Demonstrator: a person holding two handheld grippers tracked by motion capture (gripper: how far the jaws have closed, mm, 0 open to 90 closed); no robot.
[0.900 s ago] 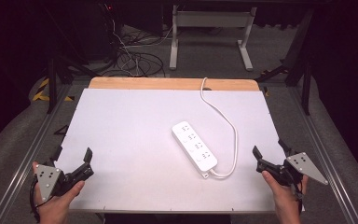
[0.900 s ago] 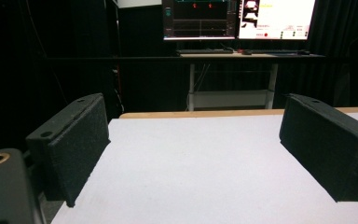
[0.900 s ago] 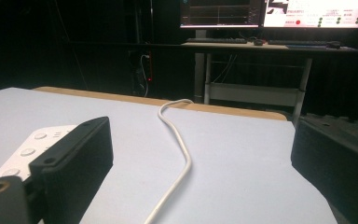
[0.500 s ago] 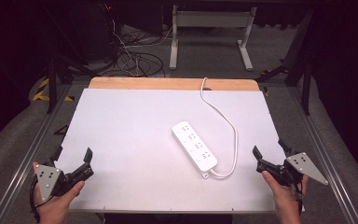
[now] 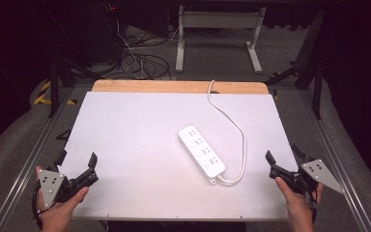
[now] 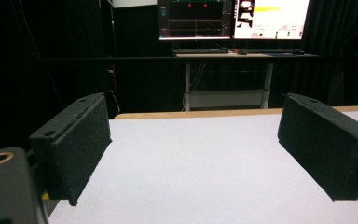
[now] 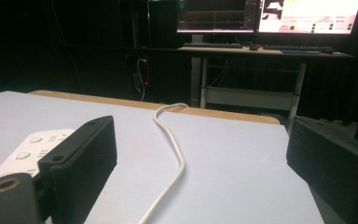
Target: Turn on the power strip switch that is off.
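Note:
A white power strip (image 5: 201, 150) lies slanted on the white table top (image 5: 140, 125), right of the middle; its white cable (image 5: 236, 130) loops back to the far edge. My left gripper (image 5: 76, 159) rests at the near left corner, jaws wide apart with nothing between them. My right gripper (image 5: 284, 153) sits at the near right edge, open and empty, a short way right of the strip. In the right gripper view the power strip (image 7: 30, 149) shows behind the left jaw and the cable (image 7: 172, 154) runs up between the jaws. My left gripper (image 6: 193, 158) looks over bare board.
A wooden strip (image 5: 174, 86) borders the table's far edge. Beyond it stand a desk frame (image 5: 217, 38) and tangled floor cables (image 5: 135, 58). Monitors (image 6: 233, 18) glow on a desk in the dark background. Metal rails (image 5: 333, 159) run along both table sides.

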